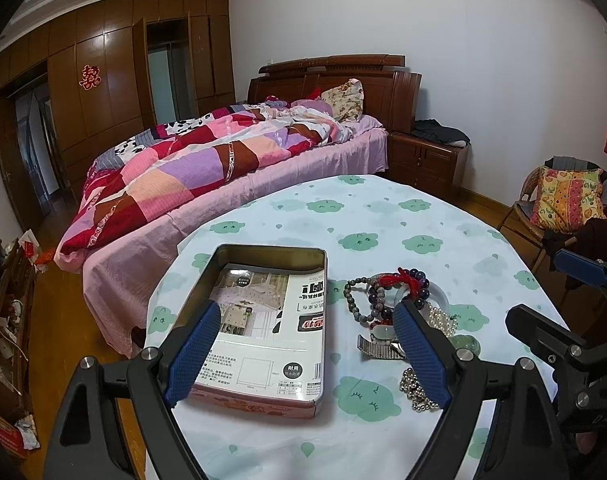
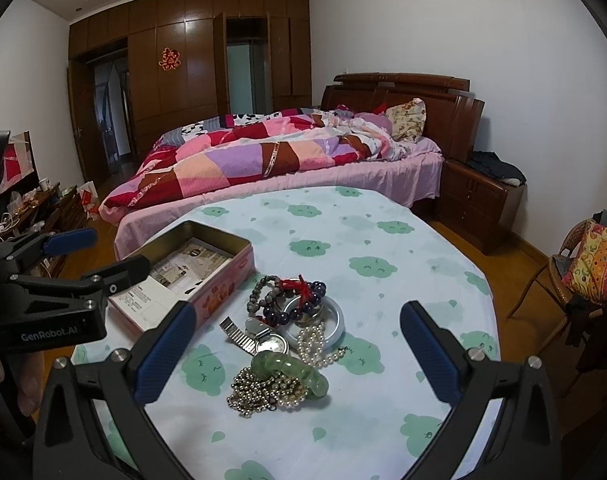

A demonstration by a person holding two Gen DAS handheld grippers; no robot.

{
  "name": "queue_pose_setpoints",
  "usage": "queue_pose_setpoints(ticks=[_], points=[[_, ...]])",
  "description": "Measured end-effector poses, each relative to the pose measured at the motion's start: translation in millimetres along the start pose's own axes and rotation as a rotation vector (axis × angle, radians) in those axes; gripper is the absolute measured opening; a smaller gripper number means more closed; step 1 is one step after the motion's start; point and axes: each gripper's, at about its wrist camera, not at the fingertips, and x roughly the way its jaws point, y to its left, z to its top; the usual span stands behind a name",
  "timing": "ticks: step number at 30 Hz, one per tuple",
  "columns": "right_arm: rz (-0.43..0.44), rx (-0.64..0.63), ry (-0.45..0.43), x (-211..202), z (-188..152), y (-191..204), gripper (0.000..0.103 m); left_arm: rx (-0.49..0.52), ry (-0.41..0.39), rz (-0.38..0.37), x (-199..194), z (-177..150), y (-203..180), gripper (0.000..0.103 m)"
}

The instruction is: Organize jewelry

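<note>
Both tools, left tool [image 1: 303, 354] and right tool [image 2: 293, 346], hover with fingers apart. Open rectangular metal tin [image 1: 263, 332] lies on the cloud-print desk [image 2: 383, 248], long axis toward the bed; the mixed jewelry pile [image 2: 291, 336] lies just right of it.

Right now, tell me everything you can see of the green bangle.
The green bangle is a thick, glossy ring of mottled pale green, stone-like and partly see-through. It lies tilted at the near edge of the jewelry pile, resting on the heap of small metal-bead chain and touching the pearl strand. The watch sits just behind it. Neither tool touches it.
</note>
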Motion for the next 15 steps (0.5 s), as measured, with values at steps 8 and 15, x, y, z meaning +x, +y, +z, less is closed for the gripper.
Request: queue_pose_setpoints(ticks=[8,15], points=[[0.001,0.001,0.002,0.6,-0.6,0.0,0.103,0.000,0.000,-0.001,0.2,0.1,-0.5,0.088],[0.000,0.001,0.005,1.0,0.0,-0.2,0.103,0.000,0.003,0.002,0.3,-2.4,0.7,0.088]])
